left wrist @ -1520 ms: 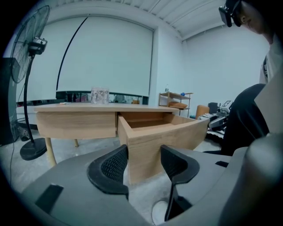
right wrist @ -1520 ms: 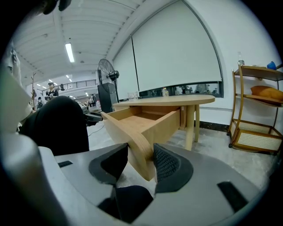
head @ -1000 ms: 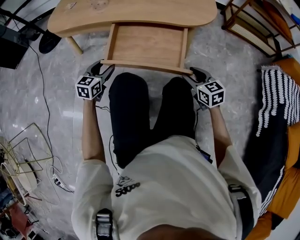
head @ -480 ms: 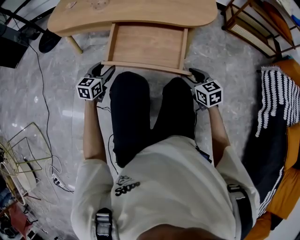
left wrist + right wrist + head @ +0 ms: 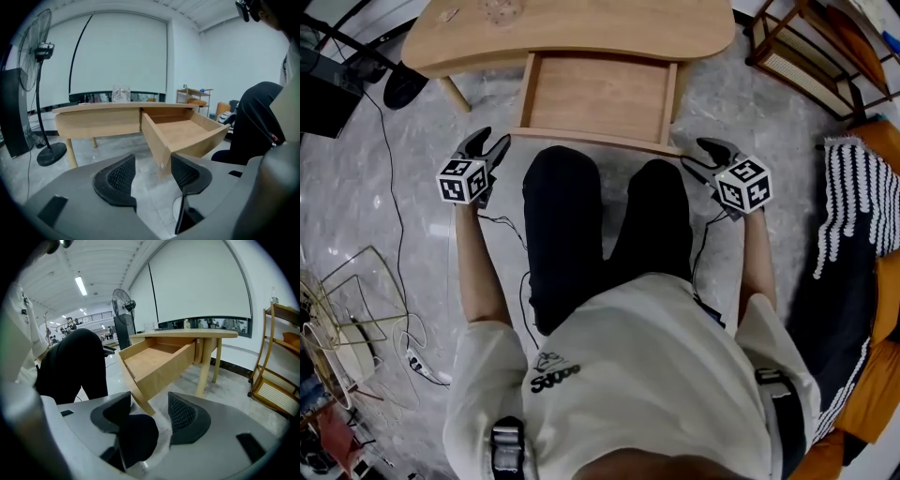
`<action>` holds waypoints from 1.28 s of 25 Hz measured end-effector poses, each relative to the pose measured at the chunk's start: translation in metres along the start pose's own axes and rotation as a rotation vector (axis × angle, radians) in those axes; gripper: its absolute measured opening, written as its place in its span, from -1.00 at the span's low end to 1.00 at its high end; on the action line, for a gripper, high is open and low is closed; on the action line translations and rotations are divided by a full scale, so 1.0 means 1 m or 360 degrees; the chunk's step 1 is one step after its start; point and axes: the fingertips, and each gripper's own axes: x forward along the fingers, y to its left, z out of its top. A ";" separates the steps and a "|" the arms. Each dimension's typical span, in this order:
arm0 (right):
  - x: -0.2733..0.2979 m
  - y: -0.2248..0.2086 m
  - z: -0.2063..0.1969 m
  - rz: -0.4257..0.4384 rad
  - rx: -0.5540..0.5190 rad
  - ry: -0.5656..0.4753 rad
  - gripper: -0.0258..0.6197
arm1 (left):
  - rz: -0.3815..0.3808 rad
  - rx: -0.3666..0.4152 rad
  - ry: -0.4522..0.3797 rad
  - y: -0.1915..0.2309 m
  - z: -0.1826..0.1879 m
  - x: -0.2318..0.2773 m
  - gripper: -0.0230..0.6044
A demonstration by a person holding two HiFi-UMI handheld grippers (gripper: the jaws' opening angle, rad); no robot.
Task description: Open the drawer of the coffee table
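Currently the grey left gripper [image 5: 490,142] and right gripper [image 5: 697,152], its jaws just opening wider, are being held agape, empty; the far-extended pale wooden drawer [image 5: 598,94] is being exposed to knocks from the person's knees [image 5: 609,178]

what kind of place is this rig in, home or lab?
Probably a staged lounge corner in a lab or studio hall, not a home: wooden coffee table, pedestal fan, loose cables on a polished floor, strip lights on a high ceiling.
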 end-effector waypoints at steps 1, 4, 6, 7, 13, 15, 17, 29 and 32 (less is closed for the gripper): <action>-0.005 -0.006 0.001 -0.0012 -0.0017 0.0013 -0.21 | 0.0007 0.0029 -0.0002 0.004 0.004 -0.004 -0.14; -0.027 -0.041 0.008 -0.0177 -0.0028 0.0012 -0.39 | 0.0068 0.0064 -0.0036 0.023 0.018 -0.021 -0.25; -0.040 -0.070 0.020 -0.0344 -0.0003 -0.0028 -0.57 | 0.0121 0.0068 -0.0064 0.035 0.029 -0.028 -0.33; -0.045 -0.081 0.029 -0.0411 0.0002 -0.0060 -0.73 | 0.0142 0.0067 -0.0087 0.039 0.037 -0.029 -0.37; -0.043 -0.102 0.101 -0.0569 -0.0161 -0.0211 -0.84 | 0.0156 0.0179 -0.0202 0.029 0.093 -0.017 -0.59; -0.036 -0.098 0.125 -0.0589 -0.0242 -0.0246 -0.87 | 0.0152 0.0258 -0.0203 0.022 0.111 -0.008 -0.64; -0.025 -0.087 0.148 -0.0574 -0.0340 -0.0278 -0.90 | 0.0158 0.0338 -0.0199 0.013 0.128 0.000 -0.70; 0.024 -0.038 0.228 -0.0527 -0.0621 -0.0470 -0.90 | -0.0015 0.0601 -0.0370 -0.045 0.211 0.042 -0.87; 0.028 -0.047 0.239 -0.0541 -0.0618 -0.0490 -0.90 | -0.0020 0.0590 -0.0425 -0.038 0.224 0.049 -0.87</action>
